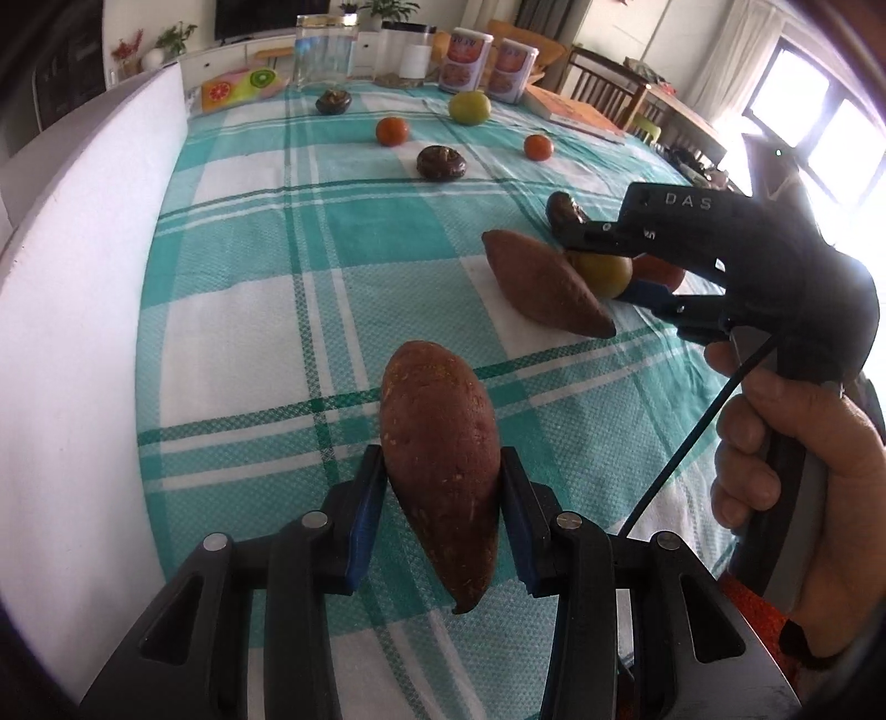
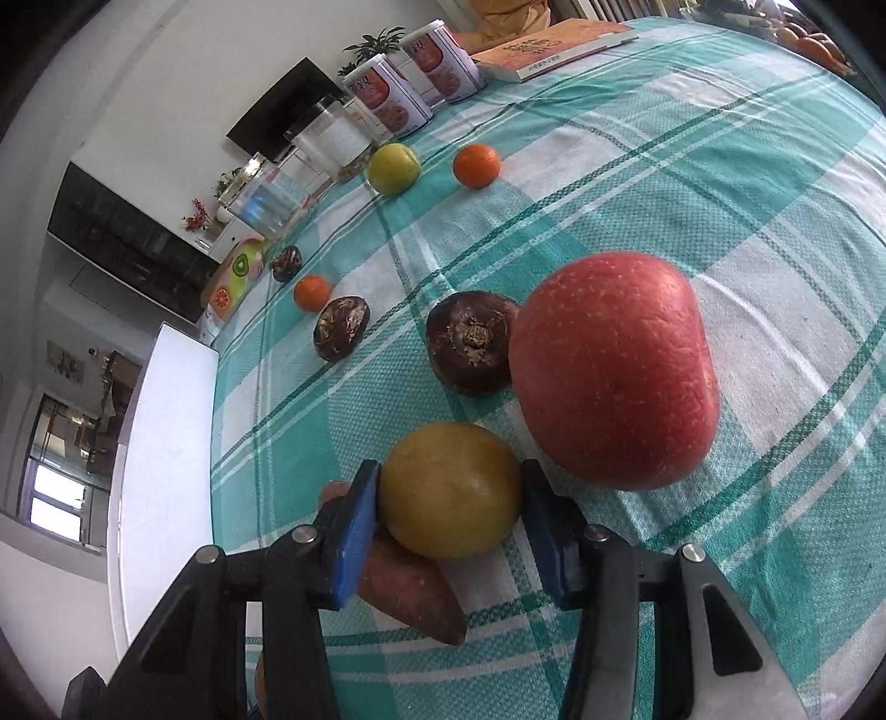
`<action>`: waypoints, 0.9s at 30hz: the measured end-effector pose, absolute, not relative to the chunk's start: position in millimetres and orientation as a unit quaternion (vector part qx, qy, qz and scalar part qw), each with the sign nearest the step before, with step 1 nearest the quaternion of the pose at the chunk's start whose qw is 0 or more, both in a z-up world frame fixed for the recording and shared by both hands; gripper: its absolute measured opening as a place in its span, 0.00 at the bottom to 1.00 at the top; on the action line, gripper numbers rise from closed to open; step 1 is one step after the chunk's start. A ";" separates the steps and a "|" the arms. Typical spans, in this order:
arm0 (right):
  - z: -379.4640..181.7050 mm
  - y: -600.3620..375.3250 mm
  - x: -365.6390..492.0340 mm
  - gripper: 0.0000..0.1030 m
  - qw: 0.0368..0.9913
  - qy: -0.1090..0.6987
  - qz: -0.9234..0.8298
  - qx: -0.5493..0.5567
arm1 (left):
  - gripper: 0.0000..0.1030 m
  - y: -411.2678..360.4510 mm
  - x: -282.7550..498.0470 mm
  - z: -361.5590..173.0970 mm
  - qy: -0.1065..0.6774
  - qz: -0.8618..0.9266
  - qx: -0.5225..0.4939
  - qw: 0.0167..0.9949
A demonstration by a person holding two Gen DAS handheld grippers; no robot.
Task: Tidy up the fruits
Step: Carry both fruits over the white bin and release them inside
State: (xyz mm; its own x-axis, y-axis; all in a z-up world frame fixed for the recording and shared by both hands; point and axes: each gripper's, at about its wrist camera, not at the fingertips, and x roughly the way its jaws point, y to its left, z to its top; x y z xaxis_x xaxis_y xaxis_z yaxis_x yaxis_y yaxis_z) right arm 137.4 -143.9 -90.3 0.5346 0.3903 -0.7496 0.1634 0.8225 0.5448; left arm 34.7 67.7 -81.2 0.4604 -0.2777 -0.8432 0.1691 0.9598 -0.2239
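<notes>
My left gripper (image 1: 443, 487) is shut on a reddish-brown sweet potato (image 1: 437, 471) and holds it over the checked tablecloth. My right gripper (image 2: 451, 498) is shut on a yellow-green round fruit (image 2: 449, 490), also seen in the left wrist view (image 1: 601, 274). A second sweet potato (image 1: 545, 285) lies just beside and under that fruit (image 2: 410, 592). A big red apple (image 2: 612, 368) sits right of the right gripper, with a dark water chestnut (image 2: 470, 340) behind it.
Further back lie two oranges (image 2: 476, 164) (image 2: 312, 292), a green-yellow fruit (image 2: 393, 168) and two more dark chestnuts (image 2: 341, 327) (image 2: 286, 263). Two cans (image 2: 387, 102), glass jars (image 2: 326, 135), a book (image 2: 554, 52) and a fruit-print box (image 2: 235, 279) line the far edge. A white wall (image 1: 83, 332) borders the table's left.
</notes>
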 end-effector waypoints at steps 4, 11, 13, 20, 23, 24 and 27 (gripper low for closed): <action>-68.7 -155.7 109.0 0.48 0.832 0.450 0.089 0.312 | 0.40 75.7 27.8 -49.8 0.478 -0.150 -0.077 0.862; 10.2 -79.9 82.9 0.48 0.841 0.423 0.237 0.241 | 0.40 147.6 18.1 41.1 0.385 -0.130 -0.140 0.903; 27.8 -33.8 72.3 0.48 0.834 0.419 0.297 0.203 | 0.40 181.2 13.3 53.1 0.370 -0.073 -0.129 0.917; 29.2 124.2 29.3 0.48 0.772 0.439 0.455 0.062 | 0.40 293.2 -5.7 8.4 0.415 0.131 -0.107 0.894; 12.9 169.4 19.0 0.48 0.759 0.449 0.472 0.001 | 0.40 316.5 -15.2 -15.9 0.439 0.167 -0.113 0.876; 8.0 179.9 17.6 0.48 0.757 0.450 0.472 -0.013 | 0.41 319.2 -16.1 -21.9 0.446 0.171 -0.117 0.871; -4.7 198.2 20.8 0.49 0.769 0.446 0.455 -0.051 | 0.42 322.1 -18.7 -30.5 0.454 0.179 -0.125 0.864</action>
